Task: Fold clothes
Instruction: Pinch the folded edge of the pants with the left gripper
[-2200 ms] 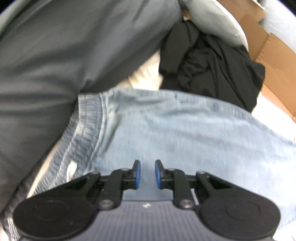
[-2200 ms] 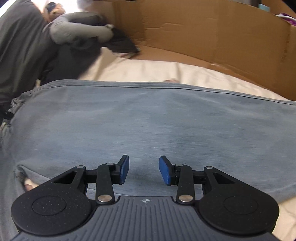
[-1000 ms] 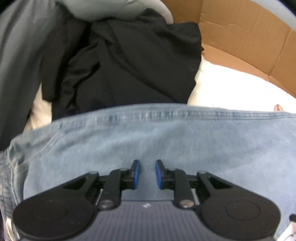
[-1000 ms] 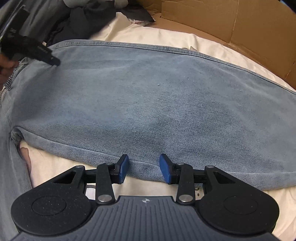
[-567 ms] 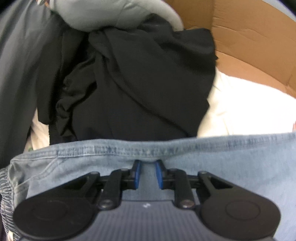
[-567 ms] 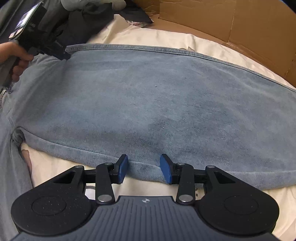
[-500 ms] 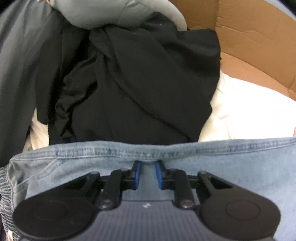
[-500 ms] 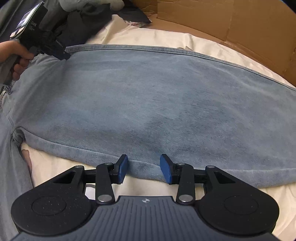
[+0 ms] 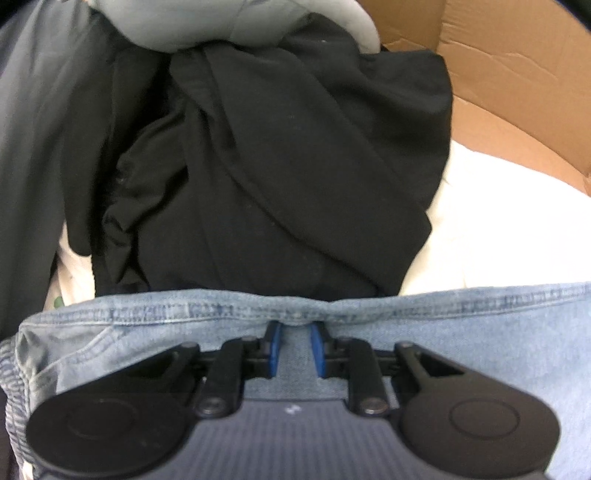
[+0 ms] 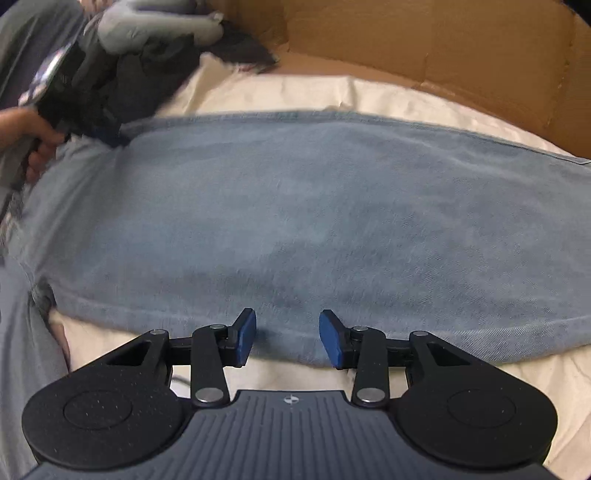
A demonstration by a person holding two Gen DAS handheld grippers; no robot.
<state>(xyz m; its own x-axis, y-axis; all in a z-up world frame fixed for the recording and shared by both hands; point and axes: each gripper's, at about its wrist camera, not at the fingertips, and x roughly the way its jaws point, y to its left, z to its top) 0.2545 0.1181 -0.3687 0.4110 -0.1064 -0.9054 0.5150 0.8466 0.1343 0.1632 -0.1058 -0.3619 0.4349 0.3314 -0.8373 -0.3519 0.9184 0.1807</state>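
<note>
Light blue jeans (image 10: 314,221) lie flat across a cream sheet (image 10: 280,92). In the left wrist view the jeans' stitched seam edge (image 9: 207,310) runs across just past my left gripper (image 9: 294,345), whose blue pads stand a narrow gap apart with denim between them, over the far edge. My right gripper (image 10: 288,338) is open, its pads over the near hem of the same leg. The left gripper also shows in the right wrist view (image 10: 70,96), held by a hand at the jeans' far left edge.
A heap of black clothes (image 9: 266,155) with a grey garment (image 9: 221,26) on top lies just beyond the jeans. Cardboard walls (image 10: 424,48) stand behind the sheet. Dark grey fabric (image 9: 33,147) hangs at the left.
The left gripper has slid forward from the middle of the denim to its far seam edge. The right gripper has drawn back to the near hem and stays open.
</note>
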